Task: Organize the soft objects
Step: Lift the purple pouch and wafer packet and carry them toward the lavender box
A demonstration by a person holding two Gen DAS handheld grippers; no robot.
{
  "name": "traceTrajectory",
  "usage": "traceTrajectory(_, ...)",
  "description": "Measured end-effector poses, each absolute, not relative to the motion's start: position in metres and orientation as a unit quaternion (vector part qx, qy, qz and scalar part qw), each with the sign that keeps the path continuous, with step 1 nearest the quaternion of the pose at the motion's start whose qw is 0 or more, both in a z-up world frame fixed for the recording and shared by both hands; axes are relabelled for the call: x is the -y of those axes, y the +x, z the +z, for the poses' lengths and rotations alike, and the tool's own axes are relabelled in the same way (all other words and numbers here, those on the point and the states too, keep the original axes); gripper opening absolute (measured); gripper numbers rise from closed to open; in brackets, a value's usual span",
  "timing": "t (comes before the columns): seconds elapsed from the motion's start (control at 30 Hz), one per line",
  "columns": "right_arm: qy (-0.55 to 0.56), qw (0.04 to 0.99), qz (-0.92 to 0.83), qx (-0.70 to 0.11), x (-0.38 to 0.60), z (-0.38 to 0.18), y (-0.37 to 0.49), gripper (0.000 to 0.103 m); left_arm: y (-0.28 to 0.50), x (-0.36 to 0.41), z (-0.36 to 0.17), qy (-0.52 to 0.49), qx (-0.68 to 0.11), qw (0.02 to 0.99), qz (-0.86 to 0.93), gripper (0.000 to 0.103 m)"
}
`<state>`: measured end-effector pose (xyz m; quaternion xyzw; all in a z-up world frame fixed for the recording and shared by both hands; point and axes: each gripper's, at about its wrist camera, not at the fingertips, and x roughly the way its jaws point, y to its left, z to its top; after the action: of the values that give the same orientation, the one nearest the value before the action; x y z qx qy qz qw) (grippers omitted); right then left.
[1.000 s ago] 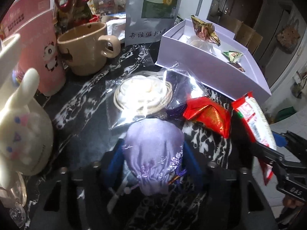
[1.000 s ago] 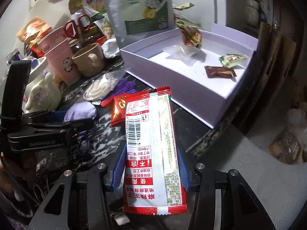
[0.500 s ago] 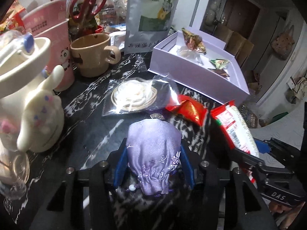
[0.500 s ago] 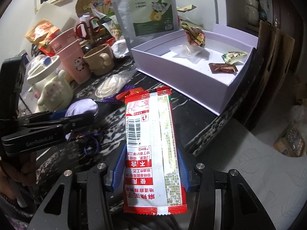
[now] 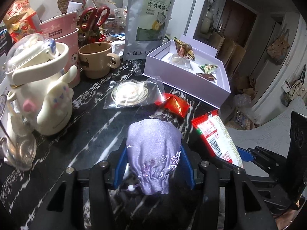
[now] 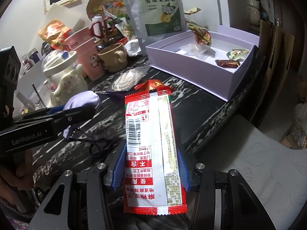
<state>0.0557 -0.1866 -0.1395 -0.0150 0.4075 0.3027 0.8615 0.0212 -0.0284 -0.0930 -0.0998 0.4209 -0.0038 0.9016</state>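
Observation:
My left gripper [image 5: 153,153] is shut on a lilac drawstring pouch [image 5: 154,153] and holds it above the black marble table [image 5: 92,126]; the pouch also shows in the right wrist view [image 6: 82,99]. My right gripper [image 6: 150,161] is shut on a long red-and-white snack packet [image 6: 149,143], which shows to the right in the left wrist view [image 5: 216,136]. A white open box [image 5: 184,78] holding several wrapped sweets stands at the back right. A red foil packet [image 5: 175,104] and a clear bag of white cord [image 5: 130,94] lie on the table ahead.
A cream rabbit-shaped jug [image 5: 40,88], a tan mug [image 5: 96,59], pink paper cups [image 5: 63,32], red scissors [image 5: 94,17] and a tall silver-green pouch [image 5: 148,19] crowd the back left. The table edge [image 6: 216,122] drops off to the right.
Both grippers have lifted and pulled back from the table with their items held. The pouch is off the table and more of the clutter and box shows.

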Motion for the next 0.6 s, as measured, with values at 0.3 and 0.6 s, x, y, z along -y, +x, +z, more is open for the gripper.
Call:
traceTrajectory(0.3, -0.015, 0.859, 0.323, -0.397, 0.189, -0.138, 0.033, 0.048, -0.011, 0.040, -0.082, -0.102, -0.404, 0.909, 0.004, 0.050)
traceTrajectory(0.6, -0.011, 0.856, 0.348, -0.381, 0.191, -0.130, 0.014, 0.048, -0.035, 0.047, -0.065, -0.101, -0.382, 0.919, 0.007, 0.050)
